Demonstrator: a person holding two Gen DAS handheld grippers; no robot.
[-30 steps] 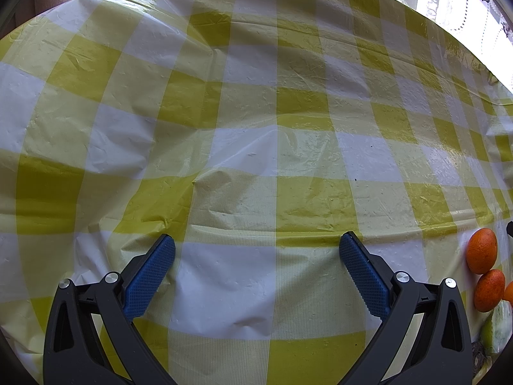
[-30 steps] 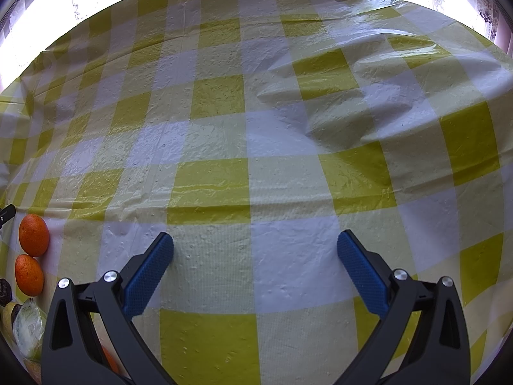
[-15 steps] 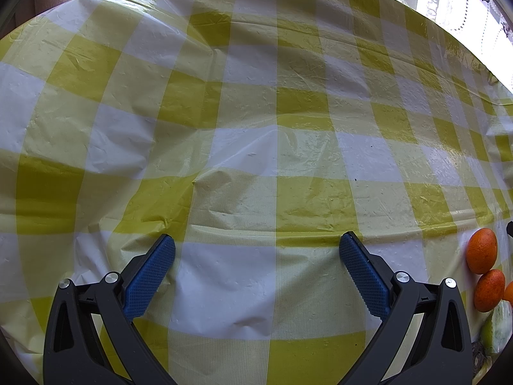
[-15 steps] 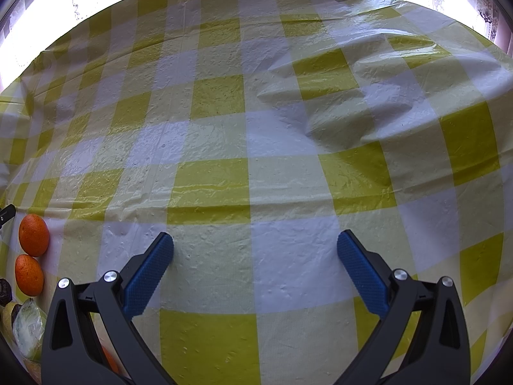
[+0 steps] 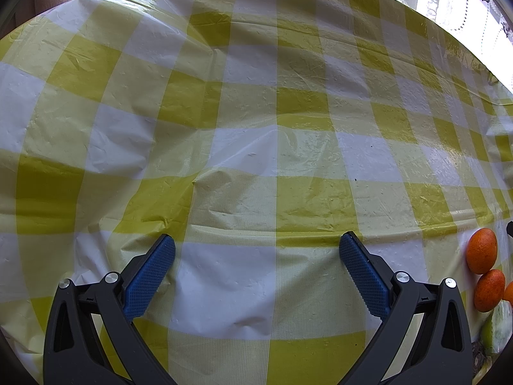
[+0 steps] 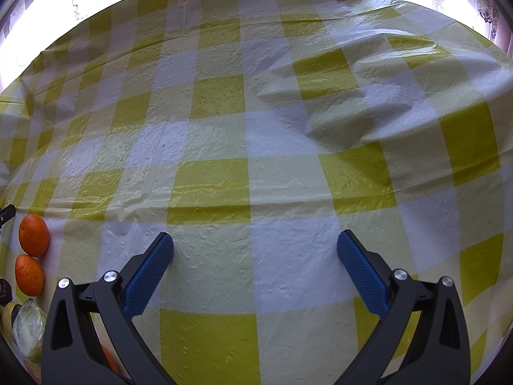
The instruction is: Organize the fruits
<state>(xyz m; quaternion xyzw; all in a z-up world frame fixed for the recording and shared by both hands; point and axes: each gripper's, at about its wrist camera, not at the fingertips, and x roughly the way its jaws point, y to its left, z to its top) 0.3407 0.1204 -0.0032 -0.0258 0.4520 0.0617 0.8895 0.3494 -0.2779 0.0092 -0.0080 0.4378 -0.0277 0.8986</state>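
The left hand-held gripper (image 5: 256, 247) and the right hand-held gripper (image 6: 255, 245) each have their jaws spread wide with nothing between them, above the yellow-checked tablecloth (image 5: 275, 128) on the desk. Two oranges (image 6: 33, 240) lie side by side between the two units, next to a wrapped green item (image 6: 29, 327).

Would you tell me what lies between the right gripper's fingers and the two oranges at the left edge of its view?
Only bare checked tablecloth separates the right gripper from the two oranges, as the right wrist view shows.
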